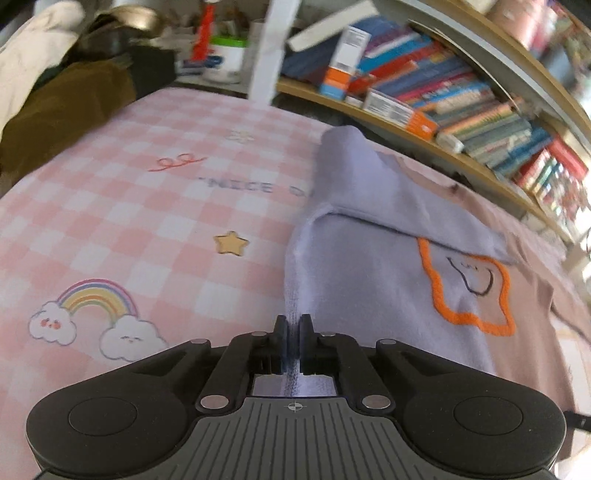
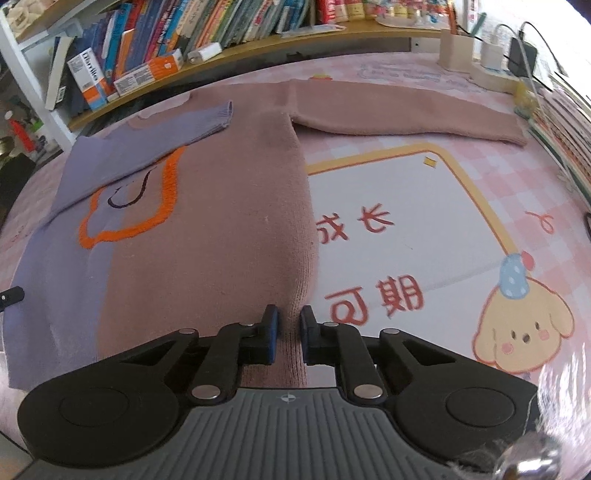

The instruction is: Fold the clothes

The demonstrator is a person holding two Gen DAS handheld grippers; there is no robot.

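The sweater (image 2: 207,229) lies flat on the pink checked bedsheet (image 1: 129,221), half lilac and half dusty pink, with an orange-outlined patch (image 2: 129,206) on its chest. Everything here reads best from that patch. On the lilac side of it, the sleeve (image 2: 177,129) has already been laid across the body, its cuff ending near the collar, so that side looks finished. On the far side of the patch, the pink sleeve (image 2: 406,110) lies stretched straight out over the sheet, not yet folded.

The left gripper (image 1: 293,345) is nearly closed, with a thin ridge of lilac hem fabric pinched between its jaws, apparently to anchor or lift that edge. The right gripper (image 2: 289,332) stands narrowly parted around a raised fold of the pink side seam; whether it truly squeezes the knit I can't tell. Both grips sit at the hem end, away from the patch, which suggests the bottom is being readied to fold. Books (image 2: 184,33) line the shelf beyond.
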